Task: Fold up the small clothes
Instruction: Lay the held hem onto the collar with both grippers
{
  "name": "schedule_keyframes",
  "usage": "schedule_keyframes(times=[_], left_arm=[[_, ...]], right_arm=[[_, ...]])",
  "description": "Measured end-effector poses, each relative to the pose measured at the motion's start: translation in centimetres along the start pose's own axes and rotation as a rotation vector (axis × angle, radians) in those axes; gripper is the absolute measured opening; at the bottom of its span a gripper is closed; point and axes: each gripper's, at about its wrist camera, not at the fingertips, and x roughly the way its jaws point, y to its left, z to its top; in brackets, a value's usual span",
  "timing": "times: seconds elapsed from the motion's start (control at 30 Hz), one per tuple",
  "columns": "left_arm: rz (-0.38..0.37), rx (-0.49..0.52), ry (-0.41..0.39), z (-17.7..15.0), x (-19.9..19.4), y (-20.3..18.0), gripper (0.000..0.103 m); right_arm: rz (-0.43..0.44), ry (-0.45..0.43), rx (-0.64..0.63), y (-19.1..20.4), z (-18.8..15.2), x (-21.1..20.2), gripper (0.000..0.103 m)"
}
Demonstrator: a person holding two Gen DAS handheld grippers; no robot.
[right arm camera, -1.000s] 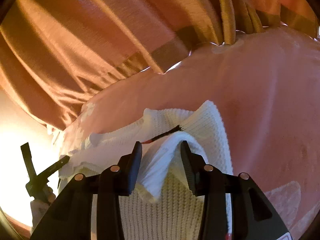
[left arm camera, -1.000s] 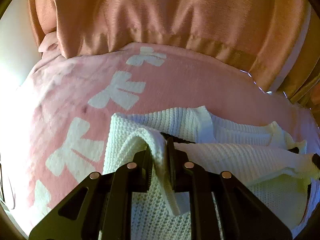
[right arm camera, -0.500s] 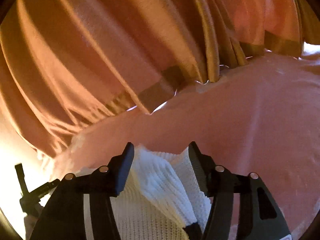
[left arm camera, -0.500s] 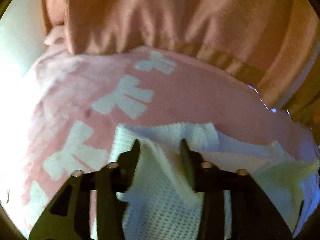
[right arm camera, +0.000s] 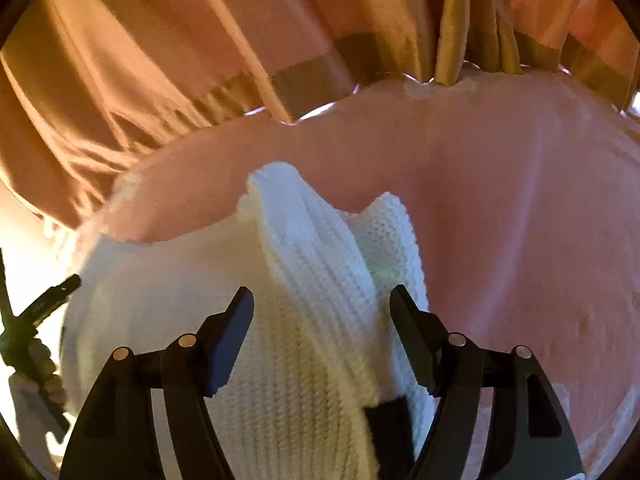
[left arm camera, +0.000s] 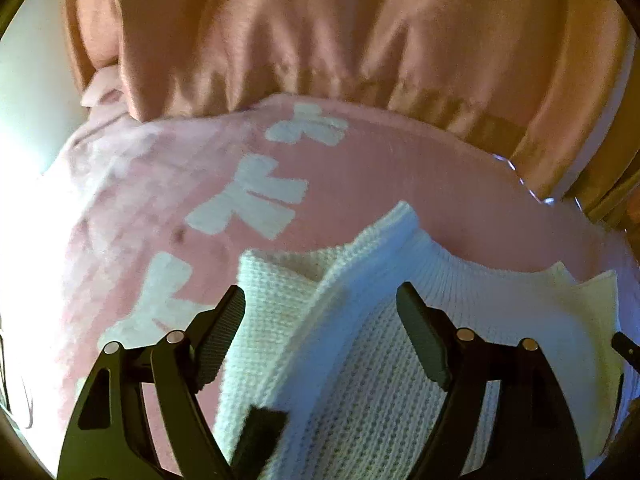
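The left hand-held gripper [left arm camera: 320, 304] is spread wide over the white knit top [left arm camera: 360, 360], pinching nothing. The right hand-held gripper [right arm camera: 322, 304] is spread wide too, over a raised fold. The top lies on the pink blanket [left arm camera: 380, 168], with bare blanket on each side. Orange curtains [right arm camera: 180, 40] hang at the blanket's far edge.
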Motion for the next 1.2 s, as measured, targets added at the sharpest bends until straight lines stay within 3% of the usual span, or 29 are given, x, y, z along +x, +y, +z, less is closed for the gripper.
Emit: schedule_keyframes(times=[0.03,0.07,0.1,0.13,0.23,0.27,0.3,0.37,0.4,0.43,0.5,0.6,0.67,0.73,0.87,0.9,0.97,1.03,1.1,1.2], left_arm=[[-0.016,-0.001,0.031,-0.1,0.7,-0.1,0.064],[-0.043,-0.003,0.061,-0.3,1.2,-0.2,0.051],[-0.061,-0.001,0.086,-0.5,1.5,-0.3,0.021],[-0.069,-0.006,0.107,-0.6,1.5,-0.4,0.006],[-0.133,-0.040,0.024,-0.3,-1.4,-0.1,0.006],[-0.152,-0.045,-0.005,-0.1,-2.5,0.0,0.006],[-0.147,-0.039,-0.028,-0.2,-3.1,0.1,0.006],[-0.080,-0.009,-0.003,-0.4,-1.8,0.2,0.006],[-0.063,-0.001,0.035,-0.5,-0.6,0.2,0.006],[-0.058,-0.020,0.109,-0.8,1.4,0.4,0.006],[-0.054,-0.043,0.111,-0.7,1.5,0.5,0.006],[-0.099,-0.014,0.019,-0.1,-1.5,-0.1,0.006],[-0.012,0.053,0.021,-0.4,-0.5,-0.8,0.006],[0.011,0.027,0.091,-1.0,1.5,-0.4,0.006],[-0.001,0.016,0.065,-0.7,0.5,0.1,0.007],[0.001,0.016,0.065,-0.7,0.6,0.2,0.008],[0.006,0.007,0.102,-1.0,1.3,0.5,0.009],[0.004,0.004,0.115,-1.1,1.8,0.6,0.010],[0.014,0.016,0.108,-1.0,2.0,0.5,0.010],[0.017,0.018,0.106,-1.3,1.6,0.4,0.010]], right_arm=[[-0.007,0.004,-0.013,0.0,0.0,0.2,0.053],[-0.001,0.014,-0.019,0.0,0.0,0.3,0.020],[0.033,0.029,-0.006,-0.2,0.1,0.2,0.008],[0.084,0.008,0.026,-0.4,0.2,-0.5,0.008],[0.250,-0.145,0.067,-0.7,0.9,-5.2,0.007],[0.248,-0.184,0.060,-0.9,1.0,-6.2,0.007],[0.190,-0.191,0.048,-1.4,1.1,-6.1,0.007],[0.040,-0.066,0.054,-2.4,1.0,-2.9,0.007],[0.010,0.050,0.099,-3.6,0.5,-0.1,0.007],[0.031,0.082,0.133,-4.0,0.2,0.7,0.007],[0.056,0.038,0.121,-3.4,0.6,-0.5,0.007],[0.139,-0.120,0.055,-1.5,1.1,-4.3,0.007],[0.012,-0.026,0.025,-1.7,1.1,-1.3,0.007],[-0.006,0.063,0.075,-2.6,0.6,0.8,0.007],[0.015,-0.026,0.034,-1.7,1.2,-1.9,0.016],[0.009,-0.032,0.024,-1.6,1.1,-2.1,0.025],[-0.022,-0.007,0.003,-1.4,1.0,-1.3,0.033],[-0.048,0.030,-0.001,-1.4,1.0,-0.1,0.033],[-0.060,0.028,0.000,-1.6,0.9,0.0,0.014],[-0.015,-0.064,0.042,-1.5,1.9,-2.8,0.010]])
